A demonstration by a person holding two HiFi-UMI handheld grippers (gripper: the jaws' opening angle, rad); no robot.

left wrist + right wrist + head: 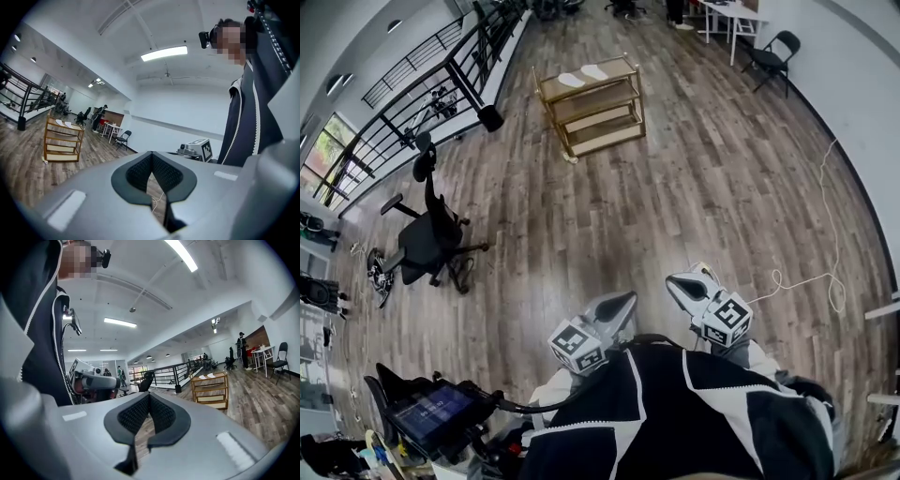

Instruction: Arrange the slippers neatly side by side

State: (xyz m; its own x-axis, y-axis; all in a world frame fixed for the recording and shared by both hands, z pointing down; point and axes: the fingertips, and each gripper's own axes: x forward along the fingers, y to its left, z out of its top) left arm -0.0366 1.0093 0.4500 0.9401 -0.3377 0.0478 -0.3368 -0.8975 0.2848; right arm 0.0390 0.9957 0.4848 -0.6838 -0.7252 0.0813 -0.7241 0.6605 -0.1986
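Left claw, right claw closed, empty; slippers tiny, far.

The left gripper and the right gripper are held out level, close in front of the person. They sit side by side, a little apart. Both have their jaws closed, with nothing between them.

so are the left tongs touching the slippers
Apart. The head view shows the left tongs by the person, the slippers far off on the shelf.
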